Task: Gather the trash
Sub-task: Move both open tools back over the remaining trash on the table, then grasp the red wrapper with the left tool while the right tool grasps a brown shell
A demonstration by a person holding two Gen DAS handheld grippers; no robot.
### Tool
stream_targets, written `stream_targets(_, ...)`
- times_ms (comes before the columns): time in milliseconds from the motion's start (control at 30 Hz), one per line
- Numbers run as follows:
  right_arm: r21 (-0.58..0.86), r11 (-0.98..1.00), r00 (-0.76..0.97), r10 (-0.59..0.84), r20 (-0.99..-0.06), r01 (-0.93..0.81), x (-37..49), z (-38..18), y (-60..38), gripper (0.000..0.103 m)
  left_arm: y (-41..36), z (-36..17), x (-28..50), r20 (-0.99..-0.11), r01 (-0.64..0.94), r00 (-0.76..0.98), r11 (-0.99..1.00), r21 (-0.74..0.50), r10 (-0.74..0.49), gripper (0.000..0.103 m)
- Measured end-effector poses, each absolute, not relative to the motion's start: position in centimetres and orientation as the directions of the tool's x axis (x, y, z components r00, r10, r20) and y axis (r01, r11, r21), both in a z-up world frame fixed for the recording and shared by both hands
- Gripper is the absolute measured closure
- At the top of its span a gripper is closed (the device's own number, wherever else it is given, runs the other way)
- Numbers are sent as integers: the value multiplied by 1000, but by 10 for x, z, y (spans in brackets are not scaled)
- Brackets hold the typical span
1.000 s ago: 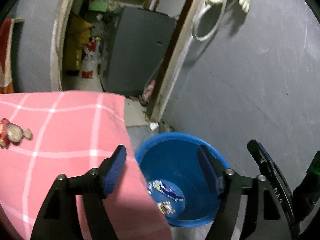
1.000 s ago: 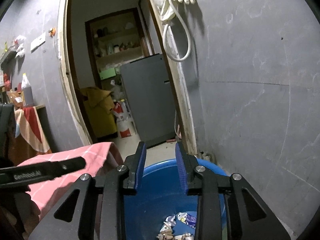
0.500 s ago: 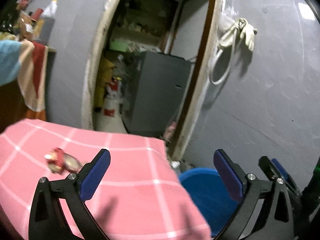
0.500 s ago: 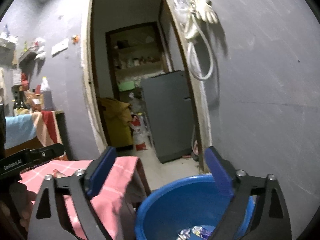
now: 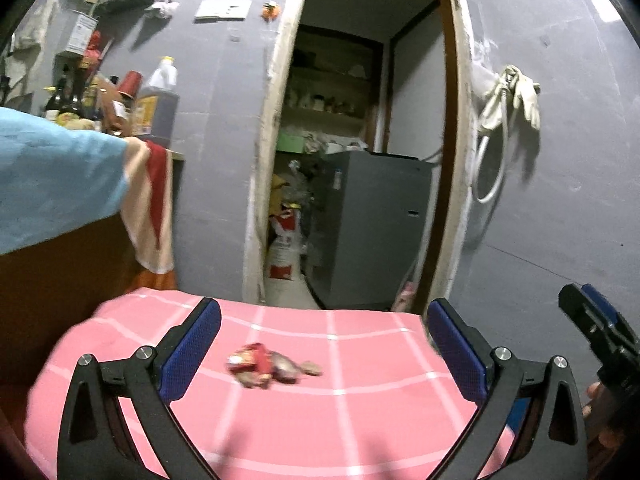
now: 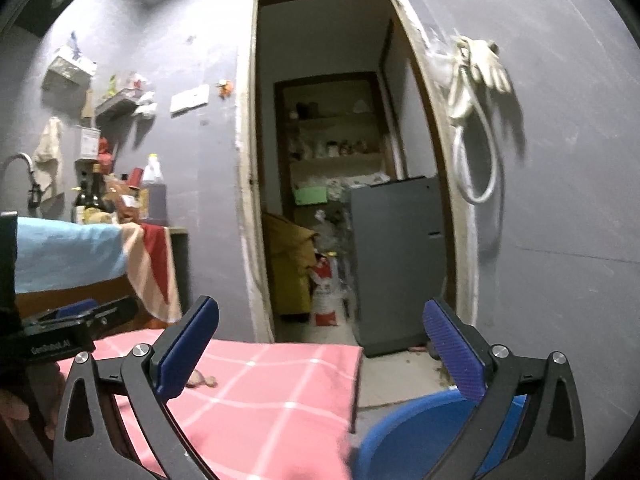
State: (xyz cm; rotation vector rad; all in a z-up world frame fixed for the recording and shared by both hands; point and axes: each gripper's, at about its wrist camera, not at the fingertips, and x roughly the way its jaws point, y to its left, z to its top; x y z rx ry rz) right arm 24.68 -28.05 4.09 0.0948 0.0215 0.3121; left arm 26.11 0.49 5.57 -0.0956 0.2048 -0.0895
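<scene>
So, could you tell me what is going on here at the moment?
A person is clearing trash from a table with a pink checked cloth into a blue bin beside it, holding a gripper in each hand. Both the left gripper and the right gripper are open and empty, their jaws having just been opening. A crumpled wrapper lies on the cloth ahead of the left gripper, not yet picked up.

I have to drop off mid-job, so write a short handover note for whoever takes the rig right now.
Left gripper: open, empty, jaws just widened, aimed at the wrapper pile.
Right gripper: open, empty, jaws just widened, above the blue bin.
Wrapper pile lies on the pink checked cloth; bin stands on the floor beside the cloth.
Done: cannot tell from here, bin contents hidden.
Left: grab that pile and bin it.
</scene>
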Motion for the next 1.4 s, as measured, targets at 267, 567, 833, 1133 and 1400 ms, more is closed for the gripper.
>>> stream_targets(267, 70, 915, 918, 396, 22, -397, 260, 52, -238, 0, 63, 53, 255, -211, -33, 977, 994, -108, 10, 2)
stream_targets(567, 47, 873, 870, 487, -82, -485, 301, 48, -196, 0, 98, 39, 278, -325, -82, 945, 989, -123, 38, 2)
stream_targets(833, 28, 852, 819, 512, -259, -523, 338, 30, -169, 6, 96, 16, 314, -482, -22, 875, 992, -127, -42, 3)
stream_targets(1133, 152, 838, 662, 513, -546, -524, 391, 5, -160, 37, 100, -5, 351, -626, 14, 764, 973, -231, -159, 32)
stream_targets(1400, 112, 792, 539, 504, -675, -600, 399, -11, -132, 52, 92, -12, 370, -671, 83, 694, 955, -284, -260, 54)
